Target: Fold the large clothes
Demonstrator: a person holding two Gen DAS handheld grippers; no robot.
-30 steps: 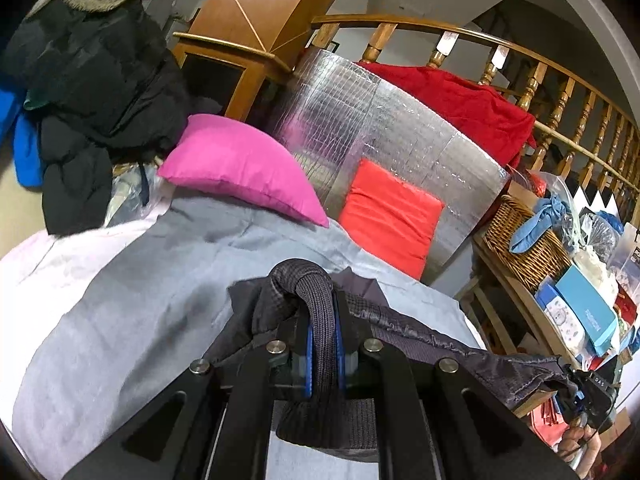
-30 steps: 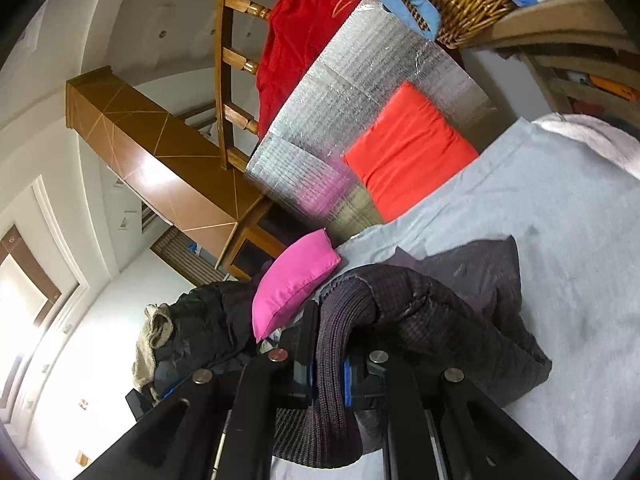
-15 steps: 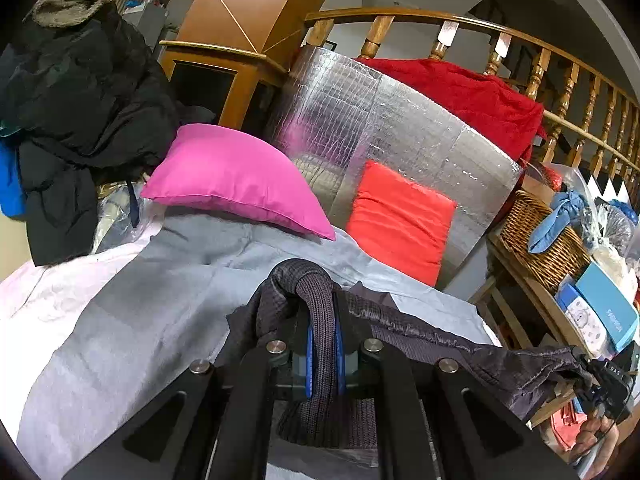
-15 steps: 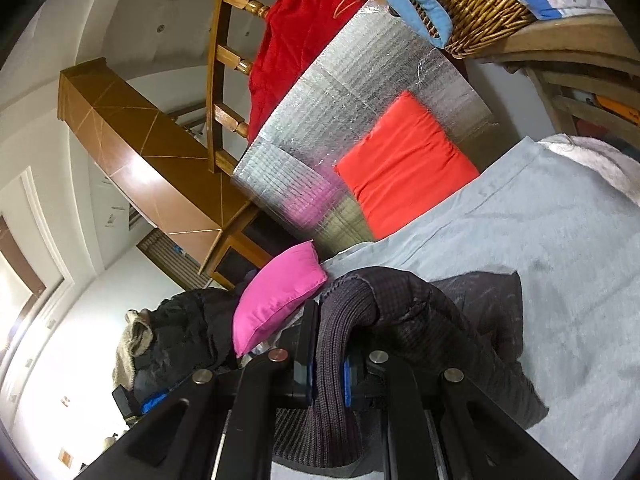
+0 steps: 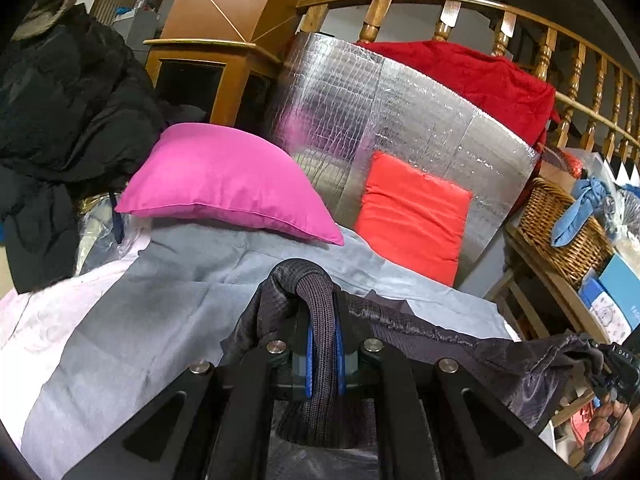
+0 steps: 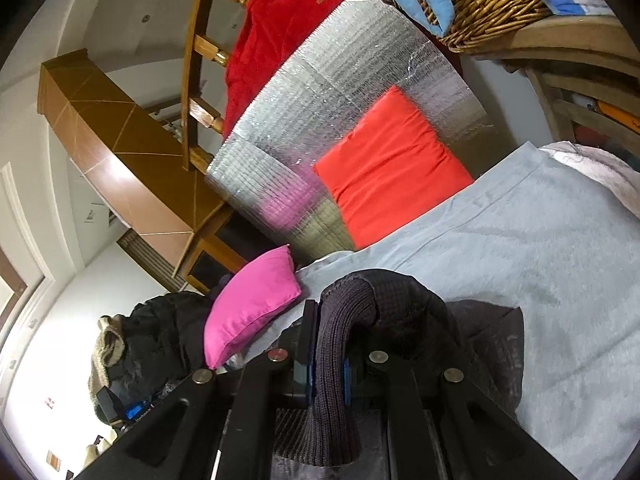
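My left tool (image 5: 322,350) was clamped tight on the ribbed knit hem of the dark jacket (image 5: 440,344), the band squeezed between its blue pads (image 5: 309,356) and looping up over the tips. My right tool (image 6: 328,368) had the same pinch on another stretch of that ribbed hem, shut down on the knit. I judged the two grips were set apart along one edge so the hem ran taut between them, as the left view showed it stretching out to the right tool and the hand (image 5: 608,424) at the frame's edge. The rest of the jacket hung and trailed onto the grey sheet (image 6: 540,240) of the bed, which seemed the surface meant for the fold. Beyond it lay a pink pillow (image 5: 224,184), with an orange cushion (image 5: 412,216) propped on a silver foil mat (image 5: 400,104). The only writing I could read was "DAS" on the right tool; print on a blue box (image 5: 622,284) by the wicker basket (image 5: 560,232) was cut off
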